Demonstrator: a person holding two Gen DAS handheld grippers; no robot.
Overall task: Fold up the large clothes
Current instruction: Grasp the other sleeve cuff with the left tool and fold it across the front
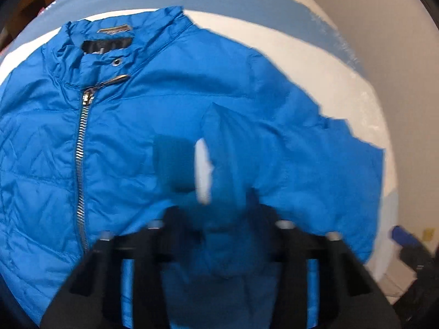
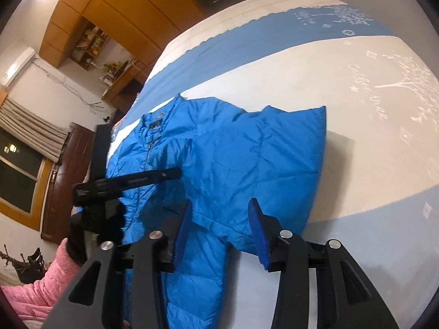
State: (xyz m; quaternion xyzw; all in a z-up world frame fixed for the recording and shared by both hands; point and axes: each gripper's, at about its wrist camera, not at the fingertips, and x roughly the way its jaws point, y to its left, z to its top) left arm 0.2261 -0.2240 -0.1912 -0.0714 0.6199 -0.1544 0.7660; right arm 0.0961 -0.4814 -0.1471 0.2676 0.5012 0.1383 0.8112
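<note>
Jacket point(image 2: 225, 170), blue, quilted, zipped shut, lying front-up on the bed cover point(image 2: 370, 142), collar toward the far side; one sleeve point(image 2: 175, 150) is drawn over the chest. Left claw point(image 1: 216, 219): pressed together on a bunched ridge of that sleeve, the fabric standing up in a peak between my fingers, a scrap of white lining or pad showing beside it; the view is blurred, so how deep the bite goes I cannot tell. Right claw point(image 2: 218, 233): spread wide, pinching nothing, hanging above the lower side of the jacket, blue pads point(image 2: 258, 233) clear of the cloth. Left hand point(image 2: 93, 227): black glove, pink cuff, seen from the right wrist view gripping the tool handle over the zip point(image 1: 82, 148). Risks, as I judge them: the shell looks slick and puffy, so a shallow pinch may let the sleeve slide out mid-carry and flop back crooked. Pulling too far across may drag the whole body along the smooth cover and skew the fold line. Trapped air in the padding may spring the sleeve open once I let go, unless it is pressed flat. The right claw, if it closes low without a check, may catch two layers together, or the cover beneath. Room beyond the bed: wooden cupboards point(image 2: 115, 8), window point(image 2: 19, 175).
</note>
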